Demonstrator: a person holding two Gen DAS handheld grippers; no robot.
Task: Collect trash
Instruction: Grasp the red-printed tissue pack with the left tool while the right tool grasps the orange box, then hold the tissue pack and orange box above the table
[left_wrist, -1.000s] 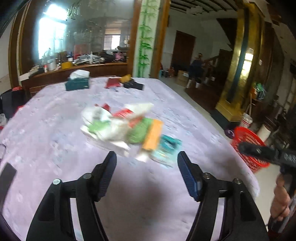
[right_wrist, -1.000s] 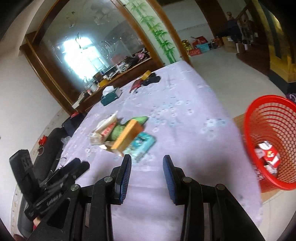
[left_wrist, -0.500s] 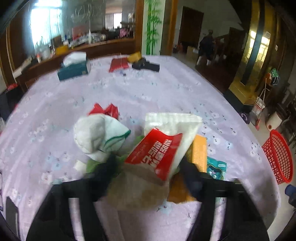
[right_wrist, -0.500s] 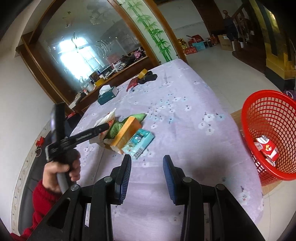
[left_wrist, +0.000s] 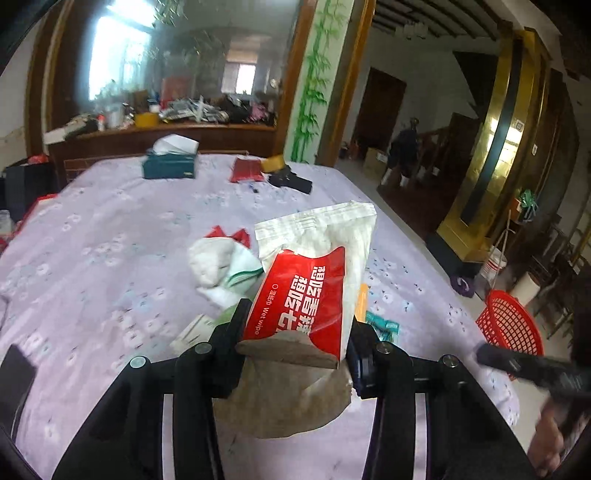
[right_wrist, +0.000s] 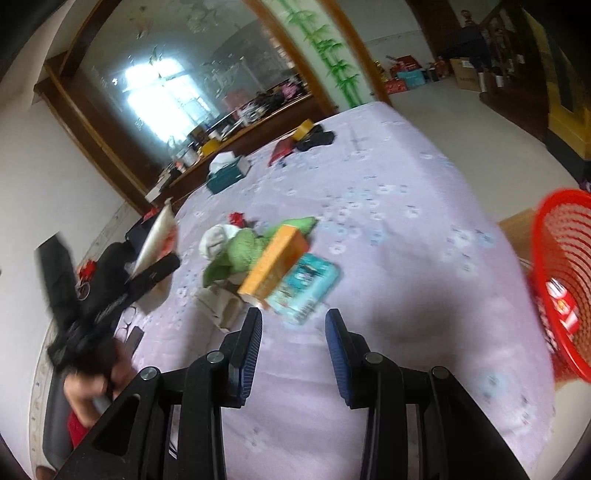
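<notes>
Trash: one wet-wipe packet (left_wrist: 314, 291) pinched in left gripper (left_wrist: 295, 332), right gripper (right_wrist: 293, 332) spread, empty.

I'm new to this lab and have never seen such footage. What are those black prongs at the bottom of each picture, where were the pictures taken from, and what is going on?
No robot here: a person holds a two-finger hand-held gripper in each hand, and each carries a fisheye camera looking forward along its fingers. The black prongs are those fingers.

The left wrist view shows the left hand-held gripper. Its jaws have just been closing, and they now pinch a red and white wet-wipe packet.

The right wrist view shows the right hand-held gripper, jaws apart with nothing between them. It also catches the left one off to the side, holding the packet up.

Both look over a table under a lilac flowered cloth. On it lies a pile of trash: an orange box, a teal packet, green and white wrappers. Beside the table stands a red basket that already holds some wrappers.
</notes>
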